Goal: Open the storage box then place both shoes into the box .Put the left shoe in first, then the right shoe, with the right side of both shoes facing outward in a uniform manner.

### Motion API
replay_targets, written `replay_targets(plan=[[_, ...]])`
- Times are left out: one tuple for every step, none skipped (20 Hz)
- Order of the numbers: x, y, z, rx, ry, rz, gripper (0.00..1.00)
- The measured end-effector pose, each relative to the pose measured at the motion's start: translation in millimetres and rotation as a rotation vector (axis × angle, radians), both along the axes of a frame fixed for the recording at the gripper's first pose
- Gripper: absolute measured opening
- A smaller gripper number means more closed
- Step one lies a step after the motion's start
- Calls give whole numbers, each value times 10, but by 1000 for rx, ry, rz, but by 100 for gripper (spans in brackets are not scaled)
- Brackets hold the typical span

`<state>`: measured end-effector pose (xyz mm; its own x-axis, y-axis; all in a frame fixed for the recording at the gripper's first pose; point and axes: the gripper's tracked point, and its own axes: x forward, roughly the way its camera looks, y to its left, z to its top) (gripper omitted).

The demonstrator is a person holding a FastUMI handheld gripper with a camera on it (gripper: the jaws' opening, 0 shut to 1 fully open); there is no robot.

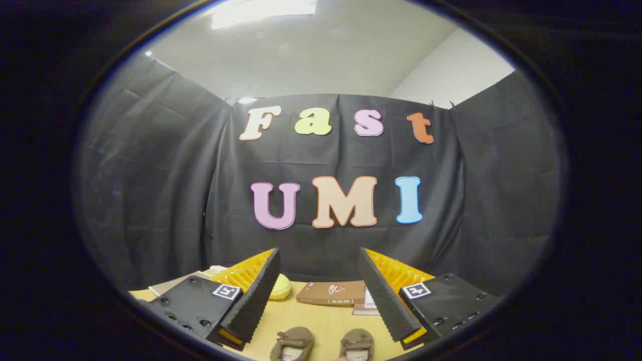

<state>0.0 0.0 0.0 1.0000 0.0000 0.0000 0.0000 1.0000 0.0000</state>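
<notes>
My gripper (319, 260) is held high above a wooden table (311, 321), its two fingers spread wide apart with nothing between them. Below the gap between the fingers lie two brown slipper-like shoes, side by side: the left one (292, 343) and the right one (356, 343), toes pointing away from me. Beyond them, toward the back of the table, a flat brown storage box (332, 293) lies with its lid down. The shoes' near ends are cut off from sight.
A pale yellow soft object (281, 288) rests behind my left finger. Flat papers or books (173, 284) lie at the table's far left, and another flat item (365, 307) sits just right of the brown box. The black cloth wall stands close behind the table.
</notes>
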Motion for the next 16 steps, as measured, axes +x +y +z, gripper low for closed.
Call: replay_targets(plan=[[-9, -9, 13, -1, -9, -1, 100], [-18, -5, 18, 2, -14, 1, 100], [-31, 3, 8, 4, -18, 5, 100], [-34, 15, 2, 2, -18, 14, 100], [-18, -4, 5, -5, -21, 17, 100], [-9, -27, 14, -15, -23, 15, 100], [4, -40, 20, -18, -24, 15, 100], [8, -40, 30, -14, -28, 15, 100], [32, -55, 34, -8, -31, 14, 100], [42, -62, 42, -4, -34, 12, 100], [55, -68, 42, -1, -36, 12, 100], [71, -77, 37, 1, -35, 11, 100], [84, -82, 28, 2, -34, 11, 100], [95, -81, 27, 5, -34, 11, 100], [98, -79, 13, 7, -32, 12, 100], [108, -81, 0, 9, -30, 13, 100]])
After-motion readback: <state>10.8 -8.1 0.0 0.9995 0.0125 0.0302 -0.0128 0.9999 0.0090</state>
